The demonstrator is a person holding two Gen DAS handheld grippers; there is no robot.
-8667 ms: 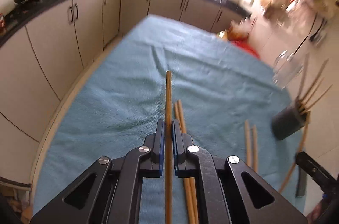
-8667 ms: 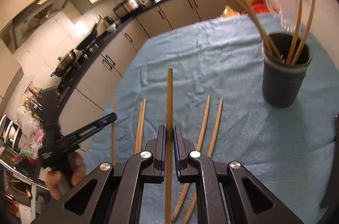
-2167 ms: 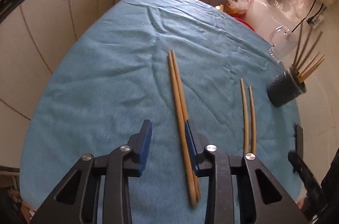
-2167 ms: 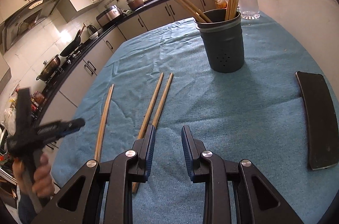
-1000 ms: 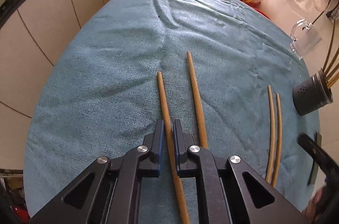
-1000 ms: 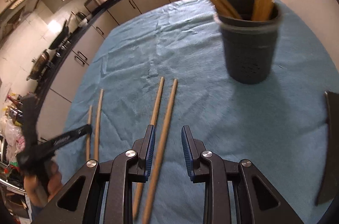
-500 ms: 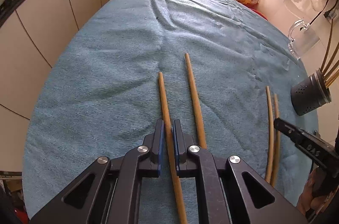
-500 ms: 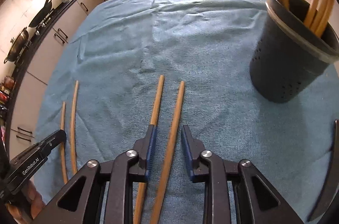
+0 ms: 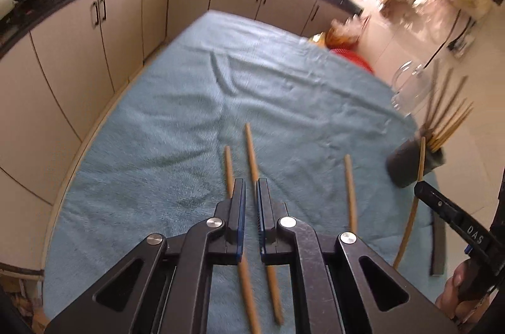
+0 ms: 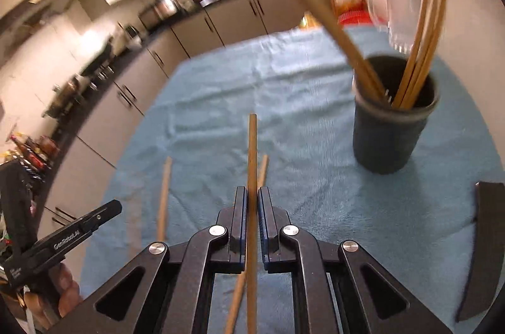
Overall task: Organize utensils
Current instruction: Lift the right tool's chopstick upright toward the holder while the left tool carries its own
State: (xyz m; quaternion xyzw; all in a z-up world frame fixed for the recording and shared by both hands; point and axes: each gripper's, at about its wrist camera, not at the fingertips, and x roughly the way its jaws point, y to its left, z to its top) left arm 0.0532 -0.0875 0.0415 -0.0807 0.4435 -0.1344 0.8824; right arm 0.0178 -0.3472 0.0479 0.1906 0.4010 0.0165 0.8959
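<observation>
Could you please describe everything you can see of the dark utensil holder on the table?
The utensil holder is a dark grey round cup with a thicker rim band, seemingly plastic or metal. It stands upright on the blue cloth, right of the right gripper. Several wooden chopsticks lean out of it. Neither gripper touches it.

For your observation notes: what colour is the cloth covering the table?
Light blue; the cloth shows best in the left wrist view.

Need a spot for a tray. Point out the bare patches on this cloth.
Bare: the far half of the cloth, beyond the loose chopsticks; also the stretch between them and the holder. Crowded: the near edge with the chopsticks, and the right side by the holder and glass mug.
</observation>
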